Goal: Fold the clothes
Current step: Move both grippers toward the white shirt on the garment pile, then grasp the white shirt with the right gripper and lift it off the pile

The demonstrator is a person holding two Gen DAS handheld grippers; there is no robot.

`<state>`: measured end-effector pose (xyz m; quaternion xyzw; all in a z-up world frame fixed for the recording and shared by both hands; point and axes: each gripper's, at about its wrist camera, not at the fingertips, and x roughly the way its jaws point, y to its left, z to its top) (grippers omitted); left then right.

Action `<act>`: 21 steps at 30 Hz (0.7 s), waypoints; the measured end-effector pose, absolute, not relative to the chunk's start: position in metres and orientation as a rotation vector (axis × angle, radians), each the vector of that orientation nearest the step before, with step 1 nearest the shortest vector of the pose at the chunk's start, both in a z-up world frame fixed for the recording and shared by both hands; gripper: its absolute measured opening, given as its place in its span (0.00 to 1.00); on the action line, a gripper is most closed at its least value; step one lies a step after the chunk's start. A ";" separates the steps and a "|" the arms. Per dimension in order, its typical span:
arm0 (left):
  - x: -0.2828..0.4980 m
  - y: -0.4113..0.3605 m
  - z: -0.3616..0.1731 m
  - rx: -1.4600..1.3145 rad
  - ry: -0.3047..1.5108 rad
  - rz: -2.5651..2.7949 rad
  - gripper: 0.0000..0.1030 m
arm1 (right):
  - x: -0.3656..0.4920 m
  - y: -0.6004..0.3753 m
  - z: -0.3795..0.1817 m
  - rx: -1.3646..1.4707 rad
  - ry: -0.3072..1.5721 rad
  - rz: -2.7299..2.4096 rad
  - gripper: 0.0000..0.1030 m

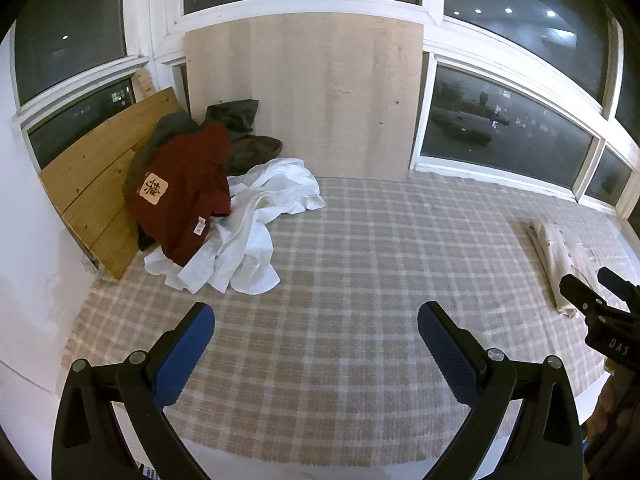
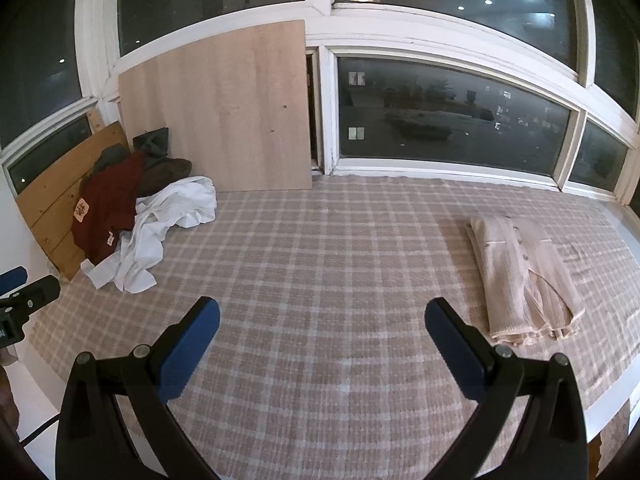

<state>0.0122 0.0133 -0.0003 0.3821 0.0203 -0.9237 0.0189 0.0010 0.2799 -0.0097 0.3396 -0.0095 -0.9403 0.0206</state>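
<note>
— Surface? 
— Plaid cover (image 2: 320, 264) is filling mid-frame. 
— Garments? 
— Unfolded pile (image 1: 216, 216), red over white, is lying upper left; folded beige garment (image 2: 528, 276) is lying right. 
— Tongs? 
— Left gripper (image 1: 316, 328) and right gripper (image 2: 322, 320) are both hanging released, gripping nothing.

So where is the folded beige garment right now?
The folded beige garment lies flat on the right side of the plaid cover, apart from the unfolded pile at far left, just beyond the open right gripper.
</note>
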 end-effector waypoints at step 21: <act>0.014 -0.089 0.009 1.061 0.117 -2.647 0.92 | -0.055 0.207 -0.004 0.914 -0.089 -2.687 1.00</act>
